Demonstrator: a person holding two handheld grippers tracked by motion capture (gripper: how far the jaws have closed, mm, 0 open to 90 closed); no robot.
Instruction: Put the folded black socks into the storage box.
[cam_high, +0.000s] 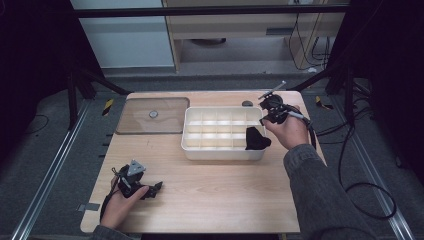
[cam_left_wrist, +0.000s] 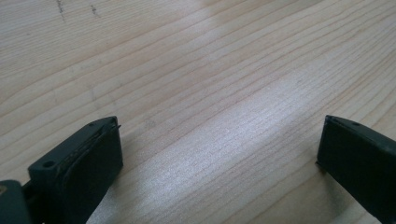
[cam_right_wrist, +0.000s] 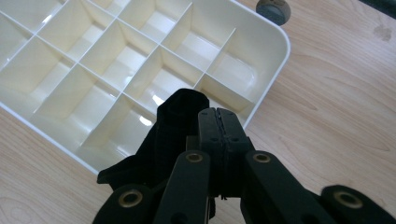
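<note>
The right gripper is clenching a black cloth, its jaws pressed together on the fabric with no gap showing. It is holding the cloth over the near-right corner of the tray; in the high view the cloth is hanging into or just above the compartment there, and I cannot tell whether it is touching the bottom. The step in hand looks like placing the cloth in that corner compartment. The next move is calling for a short lowering inside the dividers, then a release so the fabric drops clear of the rim. The left gripper is resting released on the desk, jaws wide apart with bare wood between them, well apart from the tray. A clear lid is lying left of the tray.
</note>
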